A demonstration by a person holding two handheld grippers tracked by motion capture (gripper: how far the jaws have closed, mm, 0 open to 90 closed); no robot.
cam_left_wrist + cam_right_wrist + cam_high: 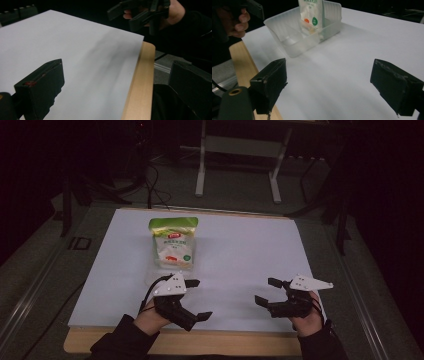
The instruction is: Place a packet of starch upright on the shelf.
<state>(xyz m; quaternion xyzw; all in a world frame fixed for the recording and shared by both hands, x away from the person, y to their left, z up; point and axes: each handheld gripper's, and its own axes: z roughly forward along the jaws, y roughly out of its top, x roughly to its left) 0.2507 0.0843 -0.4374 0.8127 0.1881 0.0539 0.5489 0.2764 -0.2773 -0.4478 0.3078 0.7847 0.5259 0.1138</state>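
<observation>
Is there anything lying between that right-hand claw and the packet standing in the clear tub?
Nothing visible. From the right gripper, jaws wide apart, only bare white table runs up to the clear tub, whose low near wall stands before the packet.

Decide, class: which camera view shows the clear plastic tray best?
The right gripper view: the clear tray shows its walls and the pouch standing inside. The high view gives a faint outline under the pouch; the left gripper view faces bare table.
</observation>
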